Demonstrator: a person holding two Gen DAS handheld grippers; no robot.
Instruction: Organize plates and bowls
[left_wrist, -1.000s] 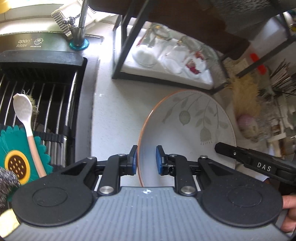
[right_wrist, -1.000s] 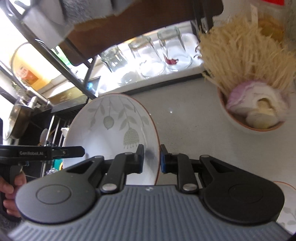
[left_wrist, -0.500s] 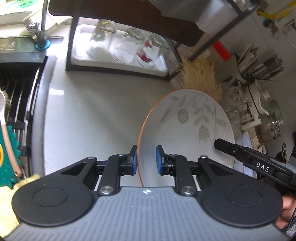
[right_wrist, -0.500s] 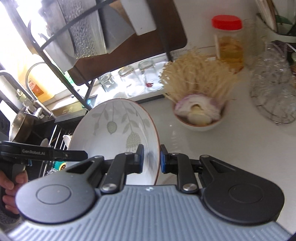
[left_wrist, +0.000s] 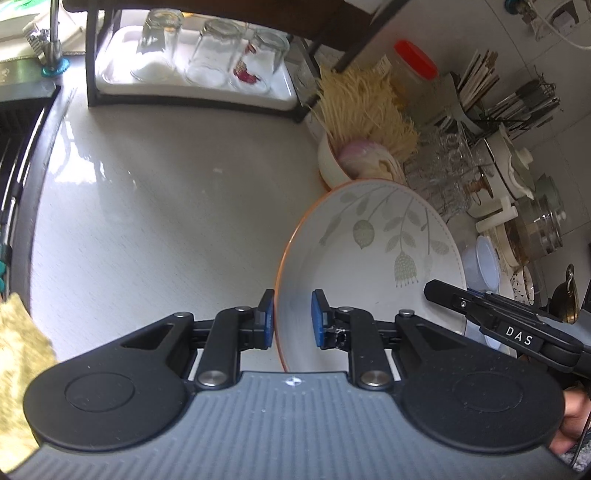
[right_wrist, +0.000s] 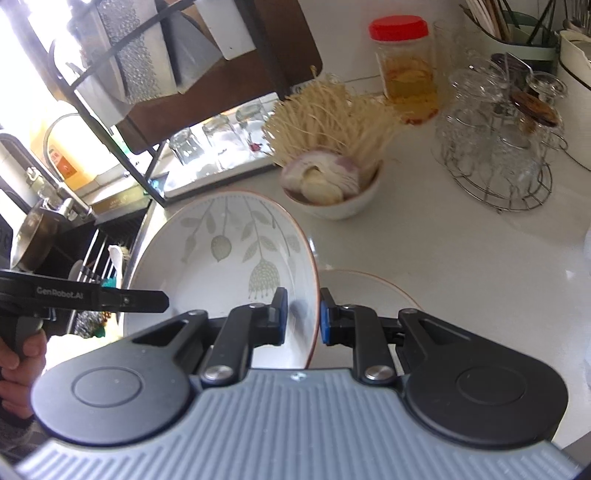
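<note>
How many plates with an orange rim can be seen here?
2. One leaf-patterned plate is held on edge between both claws. A second plate lies flat on the counter behind the right claw, partly hidden.

Daylight flooded in from the far left, by the sink, and in the right-hand camera that corner burned out to plain white around the tap (right_wrist: 55, 206). The pale counter (left_wrist: 155, 206) caught it in soft, wet-looking glare patches near the rack of glasses (left_wrist: 207, 55). The leaf-patterned plate (right_wrist: 225, 266) was evenly lit and sharp, with only a faint grey shadow where the pads met its rim. The noodles (right_wrist: 325, 118) and the bowl (right_wrist: 336, 199) beneath them looked slightly smeared. Straight lines bowed hard at the edges of both pictures, and the yellow cloth (left_wrist: 18, 350) at the near left was soft and out of focus.
</note>
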